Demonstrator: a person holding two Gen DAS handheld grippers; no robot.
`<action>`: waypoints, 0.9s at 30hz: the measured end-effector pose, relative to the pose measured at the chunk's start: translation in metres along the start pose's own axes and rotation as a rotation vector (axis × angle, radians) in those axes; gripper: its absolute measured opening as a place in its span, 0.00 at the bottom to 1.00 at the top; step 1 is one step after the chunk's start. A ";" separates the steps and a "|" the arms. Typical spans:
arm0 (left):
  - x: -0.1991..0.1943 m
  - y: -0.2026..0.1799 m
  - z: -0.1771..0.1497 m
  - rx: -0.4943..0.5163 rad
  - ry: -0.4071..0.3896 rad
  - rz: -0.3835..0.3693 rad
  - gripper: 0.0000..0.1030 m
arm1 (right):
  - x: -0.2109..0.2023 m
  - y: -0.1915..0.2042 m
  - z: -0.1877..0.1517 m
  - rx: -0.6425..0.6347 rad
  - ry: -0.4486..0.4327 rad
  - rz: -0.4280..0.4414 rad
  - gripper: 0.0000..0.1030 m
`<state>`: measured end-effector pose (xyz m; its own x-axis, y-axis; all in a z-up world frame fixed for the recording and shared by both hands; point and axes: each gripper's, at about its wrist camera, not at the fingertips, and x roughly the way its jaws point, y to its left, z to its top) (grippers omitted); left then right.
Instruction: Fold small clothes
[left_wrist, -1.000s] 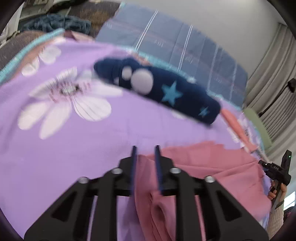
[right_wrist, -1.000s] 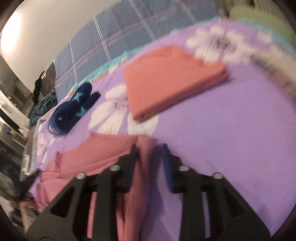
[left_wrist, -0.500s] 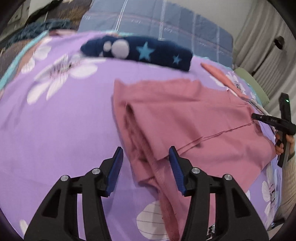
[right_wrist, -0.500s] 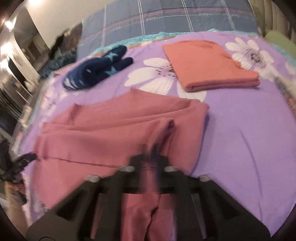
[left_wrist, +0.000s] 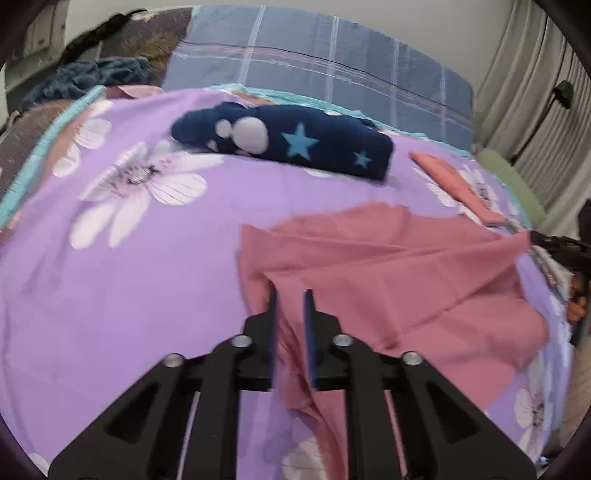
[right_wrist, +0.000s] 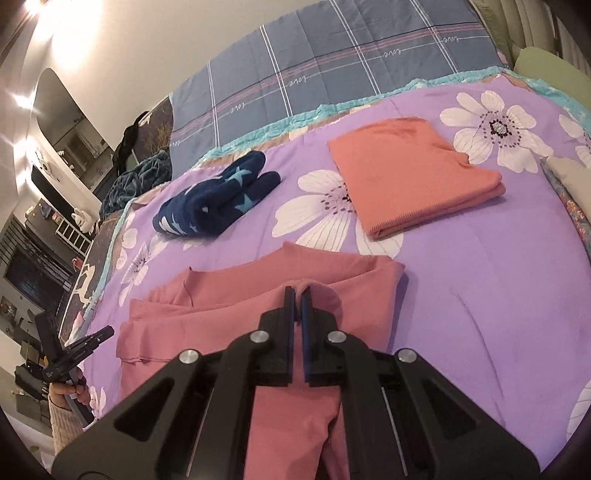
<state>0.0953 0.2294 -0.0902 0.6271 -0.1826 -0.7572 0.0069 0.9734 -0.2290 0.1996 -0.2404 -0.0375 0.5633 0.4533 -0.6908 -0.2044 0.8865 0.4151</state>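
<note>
Both grippers pinching the pink garment (right_wrist: 236, 306) on the purple floral sheet (right_wrist: 498, 266), left gripper (left_wrist: 290, 295) on its near-left edge, right gripper (right_wrist: 296, 293) clamped tight on a near fold

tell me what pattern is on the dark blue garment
Light blue stars and white round spots on the navy garment, clearest in the left wrist view.

A bed (right_wrist: 498, 280) under a purple floral sheet (left_wrist: 110, 277) fills the room, a blue plaid quilt (right_wrist: 332, 70) at its head. Behind rises a plain pale wall (right_wrist: 129, 44) (glare at left). Grey curtains (left_wrist: 532, 96) hang beside.
</note>
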 end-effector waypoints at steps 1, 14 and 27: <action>0.000 -0.002 -0.004 0.004 0.008 -0.019 0.34 | 0.003 0.000 -0.001 -0.003 0.005 0.000 0.03; 0.009 -0.022 -0.004 0.133 0.076 0.049 0.07 | 0.010 -0.010 -0.004 0.024 0.011 0.007 0.03; 0.008 -0.016 0.006 0.059 0.080 -0.019 0.03 | 0.014 -0.017 -0.002 0.061 0.011 0.029 0.03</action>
<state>0.1047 0.2135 -0.0889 0.5624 -0.2095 -0.7999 0.0661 0.9757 -0.2091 0.2093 -0.2487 -0.0554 0.5490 0.4803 -0.6841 -0.1715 0.8658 0.4702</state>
